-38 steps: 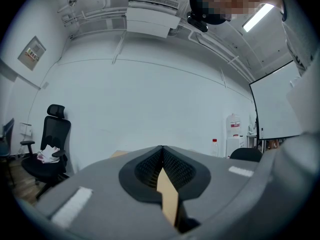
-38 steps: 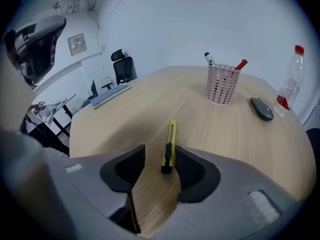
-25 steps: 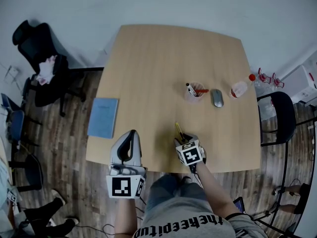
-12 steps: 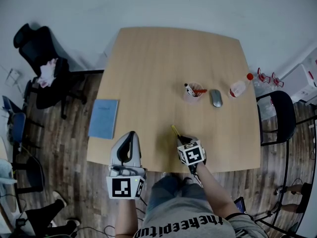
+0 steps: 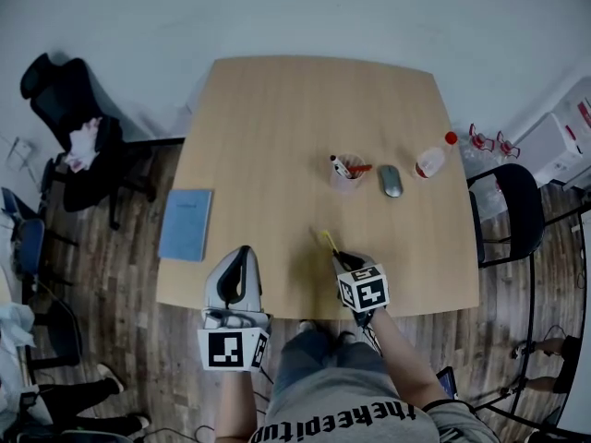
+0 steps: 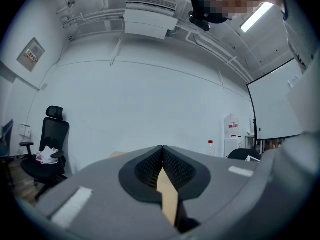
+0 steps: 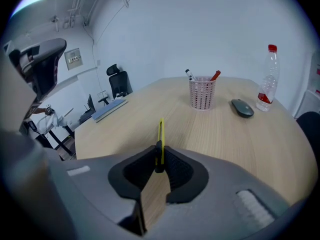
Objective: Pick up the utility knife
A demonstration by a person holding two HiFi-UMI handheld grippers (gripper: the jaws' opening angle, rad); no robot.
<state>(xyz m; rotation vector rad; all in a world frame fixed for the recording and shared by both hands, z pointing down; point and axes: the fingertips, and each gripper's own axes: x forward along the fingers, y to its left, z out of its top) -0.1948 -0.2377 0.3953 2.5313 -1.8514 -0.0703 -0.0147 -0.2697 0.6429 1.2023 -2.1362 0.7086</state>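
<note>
A wooden table (image 5: pixel 277 155) fills the middle of the head view, with a black office chair (image 5: pixel 65 109) set off to its far left and a blue notebook (image 5: pixel 185 224) laid near its left edge. The left gripper (image 5: pixel 242 252) is held at the near edge. Its jaws are pressed together with nothing between them, and it has not been moved in the last second.

The change is found at the right gripper (image 7: pixel 161 159). A second ago its jaws were spread wide about the knife. They have since been drawn in and are now clamped on the rear end of the yellow utility knife (image 7: pixel 161 134), which is gripped edge-on and projects forward between the pads. The gripper has also been raised a little and is angled down toward the table. The knife appears to have been lifted clear of the wood, though the gap beneath it cannot be confirmed from above.

Further back, a clear bottle (image 5: pixel 430 160) with a red cap, a mesh pen cup (image 5: pixel 344 172) and a grey mouse (image 5: pixel 391 181) are lined up well apart from the knife, and none of them has been touched.

The grasp is judged to be made and the pick-up nearly complete. Only a steady lift is thought to remain, with the thin handle at some risk of pivoting between the pads.
</note>
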